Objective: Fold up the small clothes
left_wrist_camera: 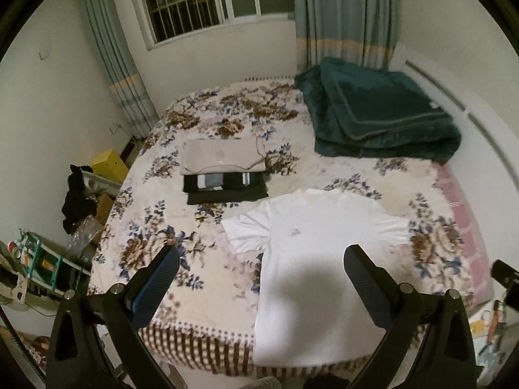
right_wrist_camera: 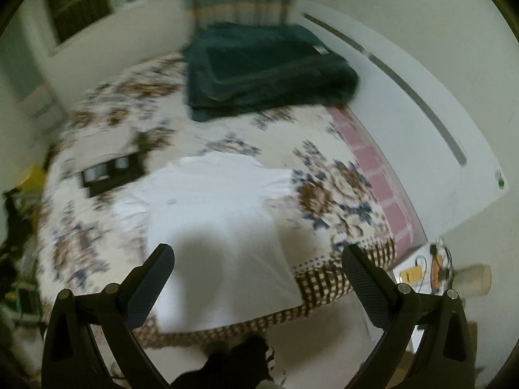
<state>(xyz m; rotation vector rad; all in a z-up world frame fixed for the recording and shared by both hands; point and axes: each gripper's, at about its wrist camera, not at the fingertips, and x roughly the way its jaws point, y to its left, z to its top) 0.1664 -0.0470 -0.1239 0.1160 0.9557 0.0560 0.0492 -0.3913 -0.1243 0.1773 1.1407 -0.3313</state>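
Observation:
A white T-shirt [left_wrist_camera: 311, 259] lies spread flat on the flowered bed, its hem hanging over the near edge; it also shows in the right wrist view [right_wrist_camera: 214, 214], blurred. A stack of folded clothes lies beyond it at the left, a beige piece [left_wrist_camera: 220, 157] on top of black pieces [left_wrist_camera: 227, 188]. My left gripper [left_wrist_camera: 261, 275] is open and empty, held above the shirt's lower half. My right gripper [right_wrist_camera: 258, 270] is open and empty, above the shirt's hem near the bed's front edge.
A folded dark green blanket [left_wrist_camera: 379, 113] lies at the far right of the bed [left_wrist_camera: 146, 246]. A white headboard [right_wrist_camera: 405, 97] runs along the right. Shelves and clutter [left_wrist_camera: 48, 259] stand left of the bed. A small table with items [right_wrist_camera: 434, 269] stands at the right.

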